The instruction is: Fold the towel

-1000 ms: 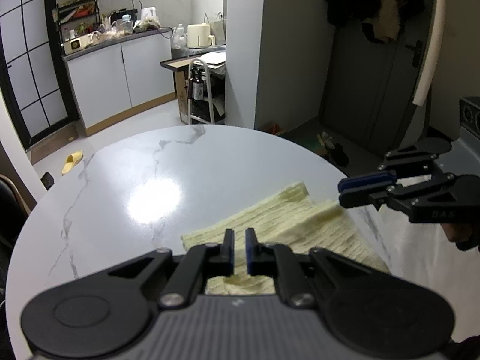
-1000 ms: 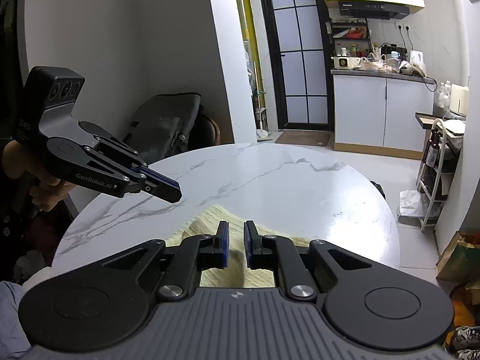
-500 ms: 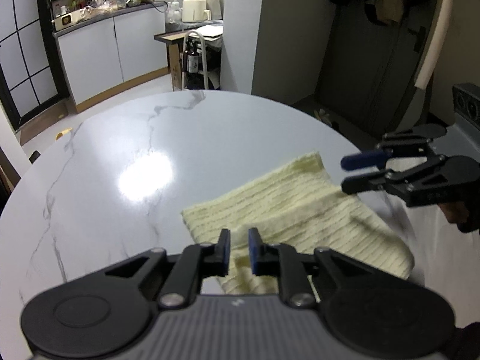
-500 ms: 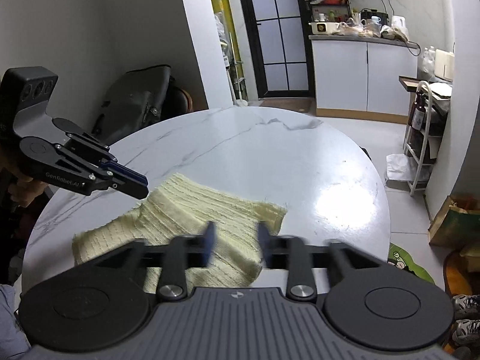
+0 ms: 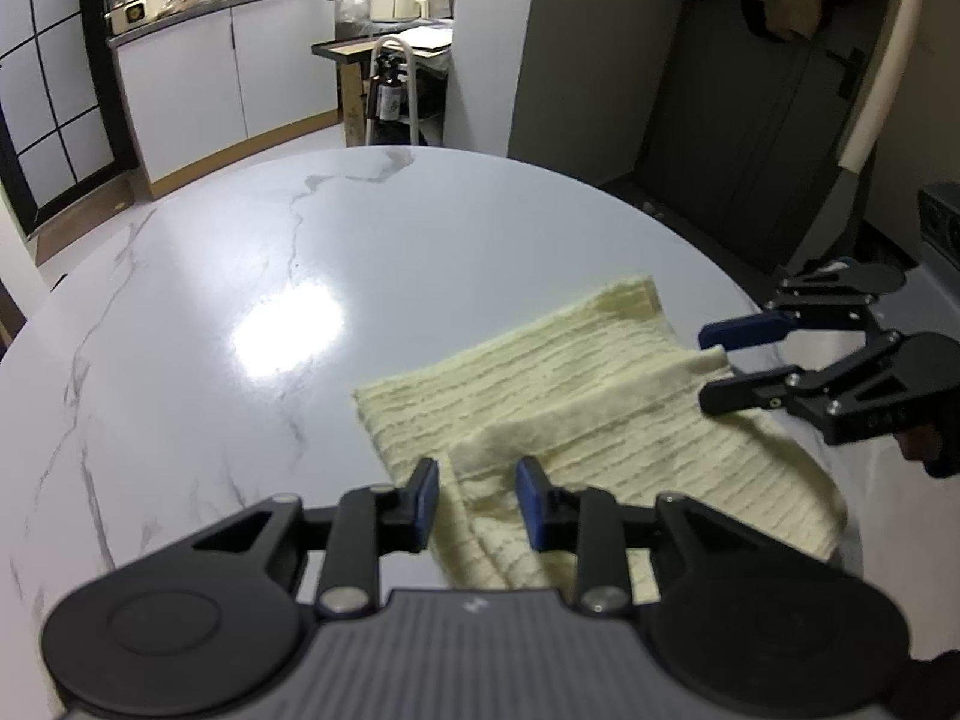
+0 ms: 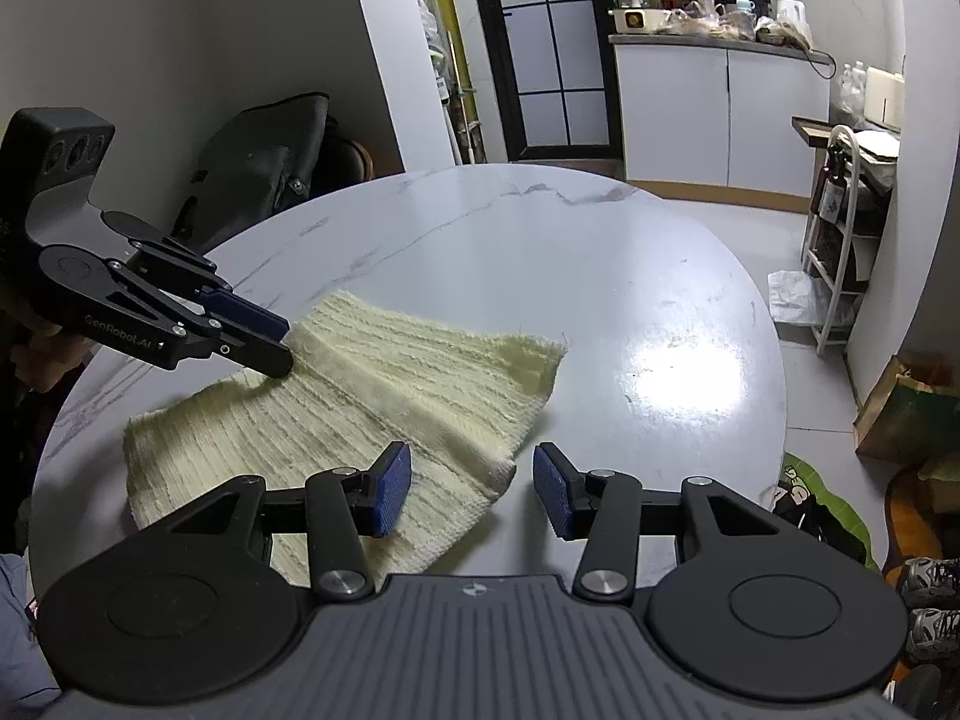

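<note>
Now | pale-yellow knit towel (image 5: 576,408) lies on marble table (image 5: 240,276) with 1 fold laid | left gripper (image 5: 474,498) open, astride folded corner | right gripper (image 6: 473,487) open, empty | probably another fold left

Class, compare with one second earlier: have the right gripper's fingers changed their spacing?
Yes. The right gripper has gone from nearly shut to open, fingers now spread either side of the towel's near corner on the marble table.

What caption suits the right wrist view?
Both hand-held grippers open over a pale yellow towel on the marble table.
</note>
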Tool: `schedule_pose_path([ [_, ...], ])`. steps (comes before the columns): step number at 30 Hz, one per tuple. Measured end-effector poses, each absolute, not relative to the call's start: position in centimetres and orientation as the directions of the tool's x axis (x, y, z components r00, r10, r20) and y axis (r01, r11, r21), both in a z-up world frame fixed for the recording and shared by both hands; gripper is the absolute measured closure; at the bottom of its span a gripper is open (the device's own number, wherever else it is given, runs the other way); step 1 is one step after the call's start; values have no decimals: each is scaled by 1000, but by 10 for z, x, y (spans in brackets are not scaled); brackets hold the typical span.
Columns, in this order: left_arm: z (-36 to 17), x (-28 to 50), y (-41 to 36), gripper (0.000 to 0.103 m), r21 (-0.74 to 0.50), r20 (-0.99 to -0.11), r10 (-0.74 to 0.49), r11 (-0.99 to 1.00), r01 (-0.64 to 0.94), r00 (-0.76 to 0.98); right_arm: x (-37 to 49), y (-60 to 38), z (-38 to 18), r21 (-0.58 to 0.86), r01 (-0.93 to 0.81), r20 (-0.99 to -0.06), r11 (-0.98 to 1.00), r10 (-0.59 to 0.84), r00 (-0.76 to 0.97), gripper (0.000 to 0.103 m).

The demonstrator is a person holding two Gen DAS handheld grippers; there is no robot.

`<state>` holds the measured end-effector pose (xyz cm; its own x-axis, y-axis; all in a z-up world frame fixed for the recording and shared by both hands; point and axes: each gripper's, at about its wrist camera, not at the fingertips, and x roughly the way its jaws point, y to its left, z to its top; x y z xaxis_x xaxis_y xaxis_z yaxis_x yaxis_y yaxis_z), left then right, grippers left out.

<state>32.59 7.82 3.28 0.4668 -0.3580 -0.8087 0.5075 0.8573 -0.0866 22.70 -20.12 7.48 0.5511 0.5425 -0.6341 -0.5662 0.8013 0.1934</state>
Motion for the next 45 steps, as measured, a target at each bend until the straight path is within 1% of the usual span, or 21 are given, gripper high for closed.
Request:
schedule_pose_path([
  [6,28,326,80,70,-90,-806,-363,856,509,467,232,-204,72,213,-559,-629,802,550,550,56],
  [8,27,326,80,71,-86,-804,-363,854,512,471,233,-201,72,210,-572,-628,793,558,543,67],
  [9,27,325,79,73,-80,-804,-361,853,516,472,233,-199,71,209,-582,-627,786,564,537,70],
  [12,27,324,76,79,-72,-804,-359,850,521,475,234,-196,72,194,-593,-628,781,563,536,77],
  [13,27,323,76,79,-70,-803,-358,850,522,476,234,-195,73,190,-593,-629,782,561,538,84],
  [14,28,323,75,80,-67,-803,-356,851,522,478,234,-195,73,186,-593,-629,783,559,540,86],
  [20,30,319,73,87,-57,-794,-356,851,523,492,225,-192,80,135,-609,-619,781,546,564,88],
  [24,35,315,73,91,-54,-784,-363,848,527,504,219,-192,89,120,-618,-595,777,555,581,89],
  [33,56,302,77,95,-41,-746,-377,849,527,548,208,-193,111,95,-631,-542,770,572,616,90],
  [45,94,298,78,96,2,-694,-373,854,519,616,203,-186,153,5,-652,-473,758,576,666,90],
])
